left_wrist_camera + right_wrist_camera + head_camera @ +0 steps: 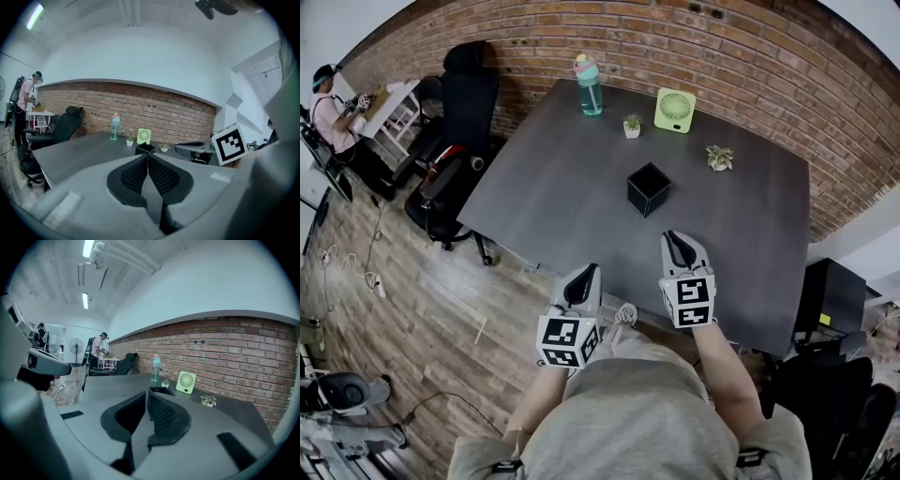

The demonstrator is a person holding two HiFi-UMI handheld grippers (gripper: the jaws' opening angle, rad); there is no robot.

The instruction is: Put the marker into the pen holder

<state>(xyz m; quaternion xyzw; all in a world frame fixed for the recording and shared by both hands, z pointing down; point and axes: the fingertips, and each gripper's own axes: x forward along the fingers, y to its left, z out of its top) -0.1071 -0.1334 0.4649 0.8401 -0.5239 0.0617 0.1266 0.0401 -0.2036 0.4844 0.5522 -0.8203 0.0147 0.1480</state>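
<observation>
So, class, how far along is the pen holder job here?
Nothing looks done: no marker shows in the black square pen holder or anywhere on the dark grey table. Nothing is in hand: the left gripper and right gripper hover by its near edge, jaws together, empty. Left to do: find a marker, grip it, drop it in.
</observation>
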